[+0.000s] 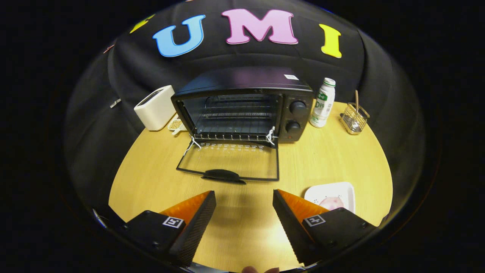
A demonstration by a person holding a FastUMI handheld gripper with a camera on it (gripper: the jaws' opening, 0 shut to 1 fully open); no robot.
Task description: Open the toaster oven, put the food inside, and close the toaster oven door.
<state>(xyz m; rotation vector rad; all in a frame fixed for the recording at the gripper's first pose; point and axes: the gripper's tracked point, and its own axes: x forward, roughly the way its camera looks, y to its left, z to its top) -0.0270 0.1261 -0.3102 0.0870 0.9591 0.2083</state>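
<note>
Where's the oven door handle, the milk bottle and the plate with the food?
Door handle (pixel 222 175), gripper view: middle of the handle.
Bottle (pixel 323 104), gripper view: label.
Plate (pixel 346 190), gripper view: bare far rim.

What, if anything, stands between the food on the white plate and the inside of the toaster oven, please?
Nothing visible. The toaster oven door lies folded down flat, and bare table runs from the food on its plate to it. The open gripper holds nothing.
</note>
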